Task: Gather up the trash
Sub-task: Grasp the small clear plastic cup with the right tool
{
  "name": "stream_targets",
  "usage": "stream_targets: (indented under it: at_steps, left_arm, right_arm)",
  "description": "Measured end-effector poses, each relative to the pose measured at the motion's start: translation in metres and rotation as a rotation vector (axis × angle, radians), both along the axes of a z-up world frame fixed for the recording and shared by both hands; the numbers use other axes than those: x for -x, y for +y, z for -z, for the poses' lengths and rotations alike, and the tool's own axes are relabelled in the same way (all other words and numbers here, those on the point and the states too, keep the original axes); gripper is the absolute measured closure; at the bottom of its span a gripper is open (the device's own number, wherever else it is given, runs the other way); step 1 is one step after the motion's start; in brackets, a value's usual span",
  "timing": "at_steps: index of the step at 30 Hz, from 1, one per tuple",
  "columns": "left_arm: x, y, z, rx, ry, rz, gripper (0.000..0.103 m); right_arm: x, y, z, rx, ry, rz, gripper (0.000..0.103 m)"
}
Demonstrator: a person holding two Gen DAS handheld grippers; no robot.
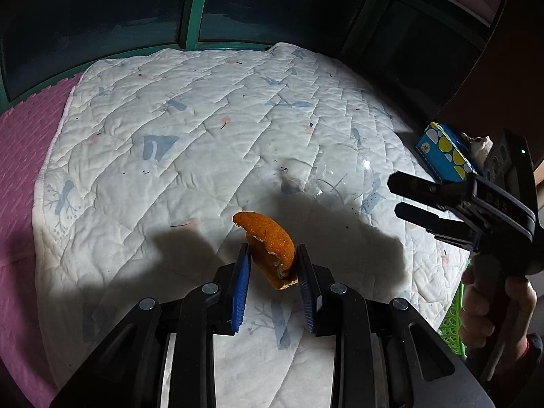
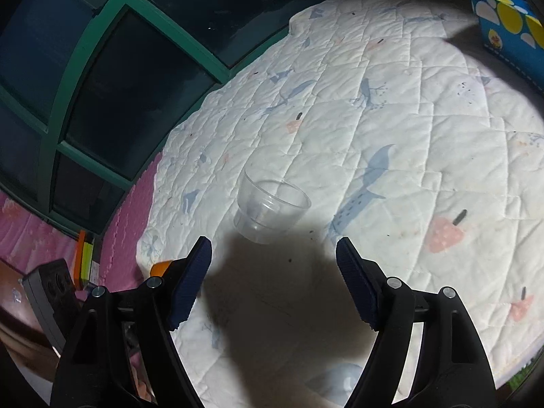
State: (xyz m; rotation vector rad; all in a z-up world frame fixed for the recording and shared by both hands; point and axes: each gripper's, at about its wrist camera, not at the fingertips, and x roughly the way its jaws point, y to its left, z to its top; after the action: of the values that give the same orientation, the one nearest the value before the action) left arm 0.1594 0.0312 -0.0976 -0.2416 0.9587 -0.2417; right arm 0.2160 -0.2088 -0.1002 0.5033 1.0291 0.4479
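My left gripper [image 1: 272, 255] is shut on an orange peel [image 1: 270, 241] and holds it above the white quilted mat [image 1: 170, 170]. A clear plastic cup [image 1: 331, 178] lies on its side on the mat beyond the peel; in the right wrist view the cup [image 2: 270, 207] sits just ahead of my fingers. My right gripper [image 2: 273, 250] is open and empty, a little short of the cup. It also shows in the left wrist view [image 1: 394, 197] at the right, above the mat. A corner of the peel [image 2: 159, 267] peeks out behind my left finger.
A blue box with yellow and white spots [image 1: 442, 151] stands at the mat's right edge, also in the right wrist view [image 2: 506, 27]. A green basket [image 1: 454, 319] is at the lower right. Pink foam flooring [image 1: 20, 156] lies left, dark green-framed windows [image 1: 193, 6] behind.
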Motion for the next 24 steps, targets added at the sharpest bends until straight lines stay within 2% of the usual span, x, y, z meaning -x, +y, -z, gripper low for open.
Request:
stream_targets:
  at_steps: [10,20,21,24]
  left_arm:
    - [0.001,0.011,0.007,0.021,0.014,-0.003,0.076]
    - [0.000,0.012,0.010,0.028,0.024,-0.007,0.076]
    - [0.001,0.012,0.010,0.028,0.026,-0.007,0.076]
    - [0.001,0.012,0.011,0.027,0.028,-0.011,0.076]
  right_arm:
    - [-0.037,0.008,0.022,-0.082,0.105,0.057,0.027]
    - [-0.052,0.016,0.034,-0.093,0.132,0.071,0.027]
    - [-0.052,0.016,0.035,-0.091,0.131,0.071,0.028]
    - [-0.049,0.019,0.033,-0.082,0.119,0.055,0.039]
